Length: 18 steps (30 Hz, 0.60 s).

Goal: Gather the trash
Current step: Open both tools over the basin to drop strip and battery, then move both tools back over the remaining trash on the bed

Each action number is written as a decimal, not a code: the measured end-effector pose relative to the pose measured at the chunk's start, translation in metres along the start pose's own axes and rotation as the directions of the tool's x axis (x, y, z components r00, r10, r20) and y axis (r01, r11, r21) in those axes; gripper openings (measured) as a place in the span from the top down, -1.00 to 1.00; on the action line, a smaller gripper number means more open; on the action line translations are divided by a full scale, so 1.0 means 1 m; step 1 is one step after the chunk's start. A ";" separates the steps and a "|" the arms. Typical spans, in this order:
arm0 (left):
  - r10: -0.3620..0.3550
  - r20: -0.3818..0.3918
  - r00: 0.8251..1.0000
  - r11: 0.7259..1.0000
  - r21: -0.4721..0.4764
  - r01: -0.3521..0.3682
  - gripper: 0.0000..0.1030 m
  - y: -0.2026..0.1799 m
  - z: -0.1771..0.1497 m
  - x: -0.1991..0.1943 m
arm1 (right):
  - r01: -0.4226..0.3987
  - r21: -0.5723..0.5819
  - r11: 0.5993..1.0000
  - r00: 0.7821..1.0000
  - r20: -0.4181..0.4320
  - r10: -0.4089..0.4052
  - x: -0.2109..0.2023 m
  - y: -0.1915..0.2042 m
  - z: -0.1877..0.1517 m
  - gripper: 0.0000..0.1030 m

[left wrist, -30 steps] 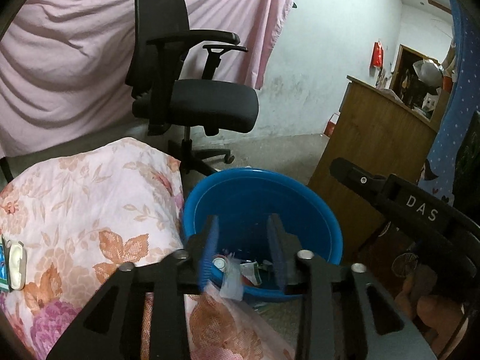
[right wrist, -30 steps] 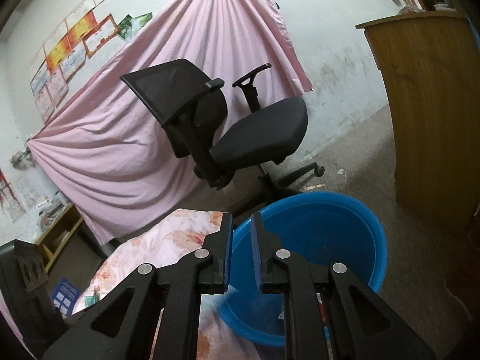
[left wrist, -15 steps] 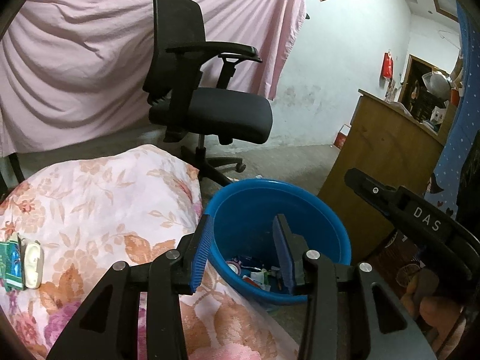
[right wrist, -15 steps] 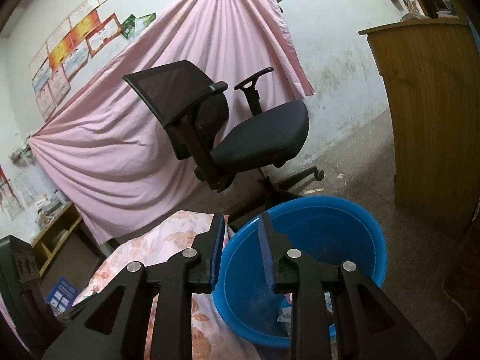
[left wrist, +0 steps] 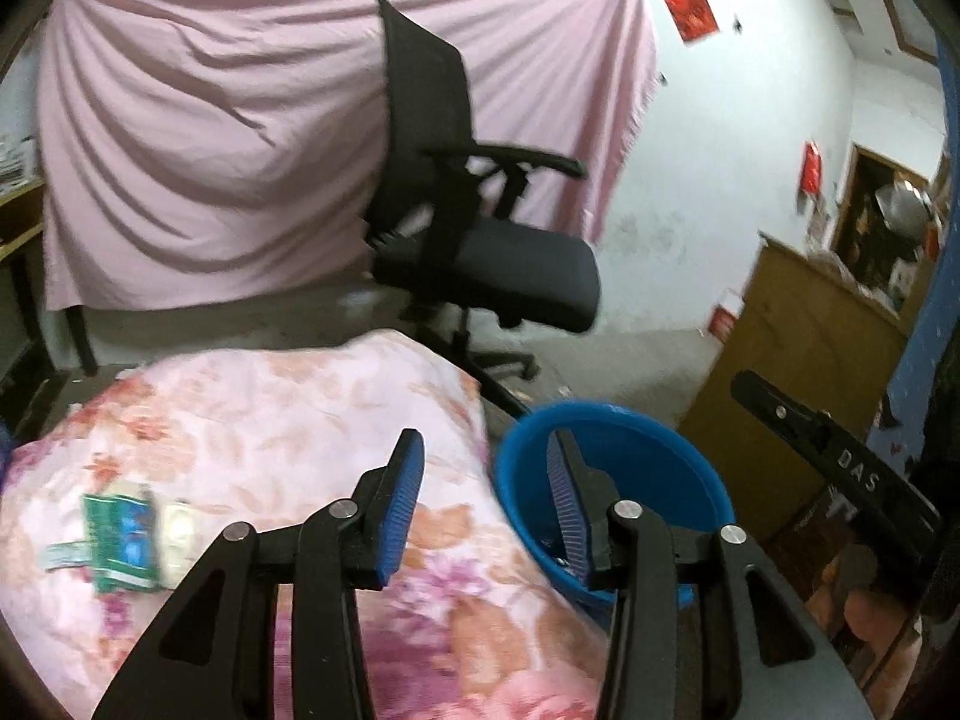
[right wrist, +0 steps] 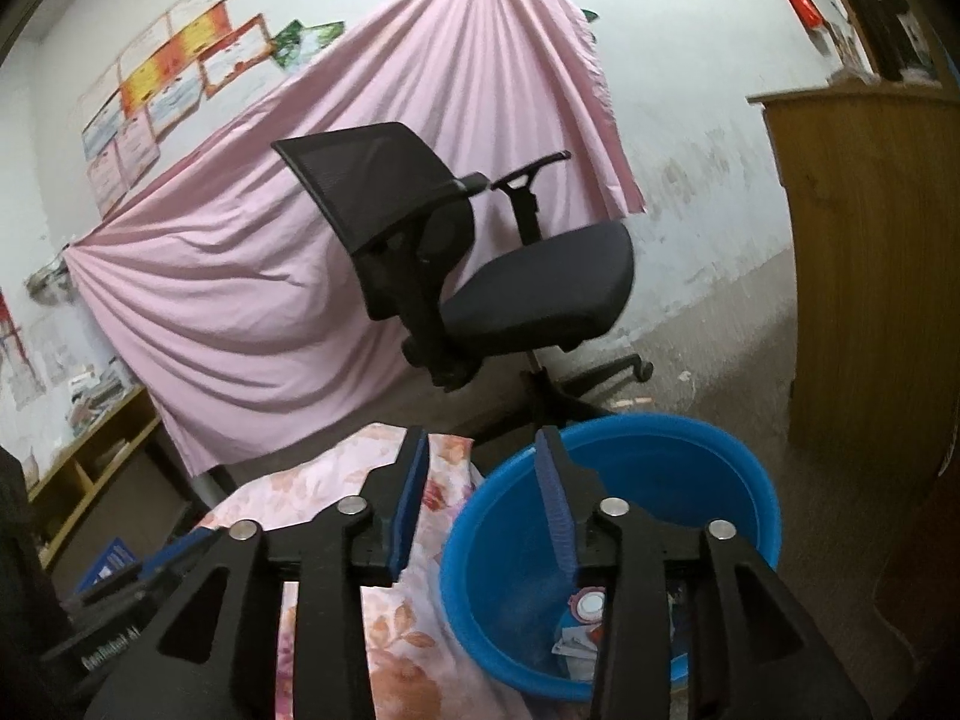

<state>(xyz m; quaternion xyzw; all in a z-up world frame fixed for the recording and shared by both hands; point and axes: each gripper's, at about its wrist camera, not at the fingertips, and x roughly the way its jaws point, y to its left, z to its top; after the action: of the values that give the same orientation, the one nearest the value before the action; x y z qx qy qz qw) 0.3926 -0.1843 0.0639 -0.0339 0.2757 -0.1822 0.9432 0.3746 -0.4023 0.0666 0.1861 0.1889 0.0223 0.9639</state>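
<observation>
in the left wrist view the left gripper hangs over the edge of a table covered with a floral cloth, and its jaws have just been opening; they stand at a middle width and nothing is between the blue pads. the blue basin is the landmark: it stands on the floor just beside the cloth, on its right, and the right finger of this gripper crosses in front of its near wall. some small trash lies at the bottom of the basin, but it is mostly hidden here. to the left of the basin, well apart from it, a green and blue packet lies flat on the cloth, with a pale wrapper touching its right side; both are blurred. behind the basin stands a black office chair before a pink sheet, and to the right of the basin is a wooden cabinet. the right gripper comes in at the right edge, beside the basin. in the right wrist view the right gripper is above the near left rim of the basin; its jaws have just been opening too, they are moderately apart and empty. at the bottom of the basin lie scraps of trash, among them a round white lid.
</observation>
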 end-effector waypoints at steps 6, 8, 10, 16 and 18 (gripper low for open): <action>0.083 0.134 0.987 0.994 -0.075 -0.074 -0.10 0.039 0.005 -0.048 | -0.042 -0.078 0.996 0.998 0.052 0.046 -0.008 0.040 0.000 0.00; 0.126 0.185 0.975 0.990 -0.090 -0.110 -0.23 0.053 0.006 -0.067 | -0.062 -0.103 0.993 0.994 0.083 0.071 -0.012 0.055 -0.001 -0.43; 0.161 0.231 0.960 0.984 -0.109 -0.139 -0.47 0.065 0.003 -0.083 | -0.079 -0.119 0.990 0.990 0.108 0.092 -0.015 0.066 -0.004 -0.56; 0.263 0.344 0.901 0.962 -0.158 -0.220 -0.93 0.099 -0.015 -0.121 | -0.125 -0.203 0.971 0.971 0.177 0.162 -0.024 0.105 -0.014 -0.92; 0.291 0.375 0.880 0.955 -0.165 -0.245 -0.96 0.106 -0.023 -0.132 | -0.137 -0.224 0.965 0.959 0.212 0.186 -0.027 0.117 -0.018 -1.00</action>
<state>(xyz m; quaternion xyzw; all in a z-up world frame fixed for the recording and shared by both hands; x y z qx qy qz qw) 0.3114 -0.0365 0.0940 -0.0846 0.0917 -0.0232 0.9919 0.3456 -0.2906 0.1036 0.1010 0.0560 0.0991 0.9884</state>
